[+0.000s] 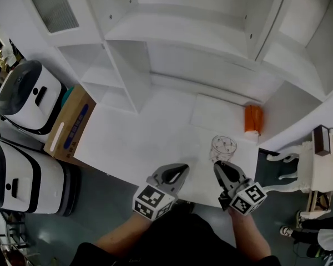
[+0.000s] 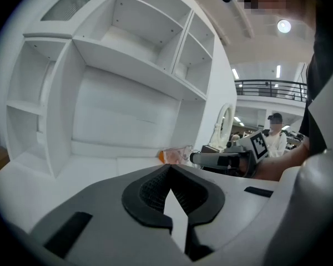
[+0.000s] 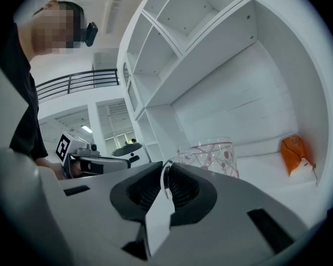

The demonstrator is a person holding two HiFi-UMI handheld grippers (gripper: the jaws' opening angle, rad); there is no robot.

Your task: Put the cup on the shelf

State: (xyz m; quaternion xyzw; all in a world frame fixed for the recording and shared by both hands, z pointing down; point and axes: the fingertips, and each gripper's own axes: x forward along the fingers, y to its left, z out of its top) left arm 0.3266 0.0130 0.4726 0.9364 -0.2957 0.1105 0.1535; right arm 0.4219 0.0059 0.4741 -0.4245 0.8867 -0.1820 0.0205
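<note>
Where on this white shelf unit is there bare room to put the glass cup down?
The long upper shelf looks bare along its whole width, as do the small left cubbies. The desktop is open left of the glass cup. Only the right back corner is taken, by an orange object.

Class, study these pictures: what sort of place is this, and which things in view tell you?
Probably a robotics lab or test hall, not a home: two white robots stand beside the white shelf unit, and a railed balcony under ceiling lights shows behind.
</note>
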